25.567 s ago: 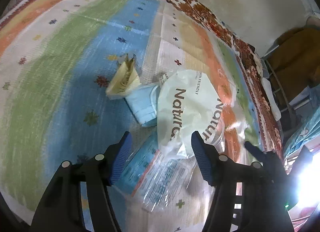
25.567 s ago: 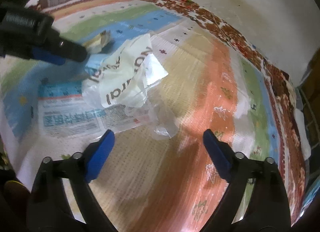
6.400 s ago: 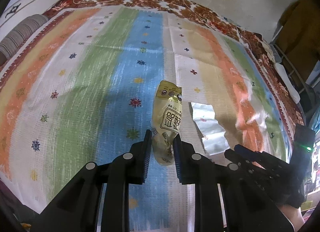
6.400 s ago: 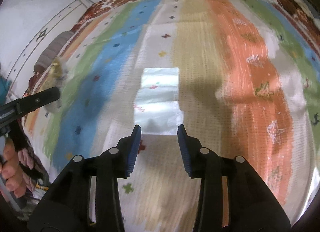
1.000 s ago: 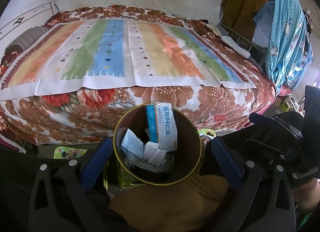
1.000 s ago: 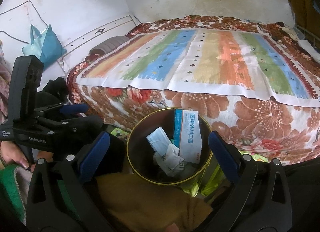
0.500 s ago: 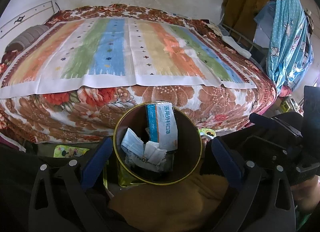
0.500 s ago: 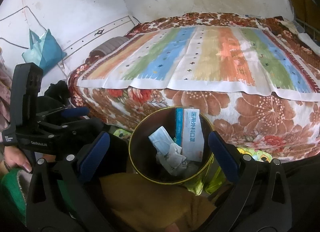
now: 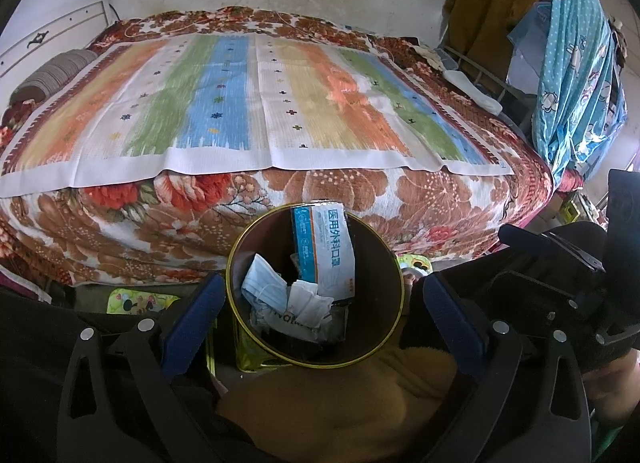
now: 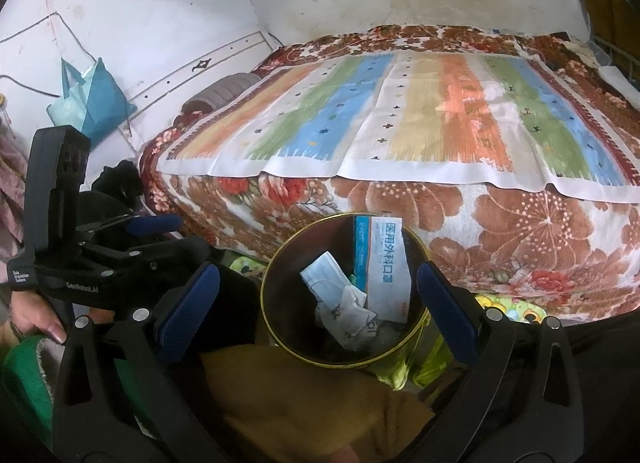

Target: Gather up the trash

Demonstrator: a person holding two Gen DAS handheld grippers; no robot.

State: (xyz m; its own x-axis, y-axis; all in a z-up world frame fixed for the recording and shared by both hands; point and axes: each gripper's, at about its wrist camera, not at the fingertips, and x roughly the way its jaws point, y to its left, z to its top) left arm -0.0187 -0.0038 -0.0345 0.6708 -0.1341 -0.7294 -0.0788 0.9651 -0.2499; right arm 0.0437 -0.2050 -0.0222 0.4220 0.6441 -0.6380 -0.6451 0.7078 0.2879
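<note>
I have both claws hanging over the trash bin [image 9: 316, 357], which stands on the floor at the near edge of the bed [image 9: 360, 191]. The left gripper [image 9: 316, 303] is spread wide, its blue pads on either side of the bin's rim and nothing between them; the right gripper [image 10: 316, 303] is spread just as wide and just as empty.

The trash sits inside the bin: a blue-and-white mask packet [image 9: 325, 251] stands upright against the far wall, a crumpled blue face mask [image 9: 262, 289] lies to its left, and a wad of white paper [image 9: 310, 301] and clear wrapping lie below them. In the right wrist view I can see the same packet [image 10: 384, 267] and mask [image 10: 326, 279] from the other side.

The striped sheet [image 9: 240, 103] on the bed looks bare from here — I can find no wrapper or scrap on it in either view. So I judge the drop-off step finished and the collecting close to done, if not done.

My next move, as I read it, calls for one careful look along the sheet's far corners and the floor near the bin, where some green and yellow packaging [image 10: 404, 373] lies against its base. I cannot tell whether that counts as litter. If it does, I would lower one claw beside the bin and pinch it by an edge.
</note>
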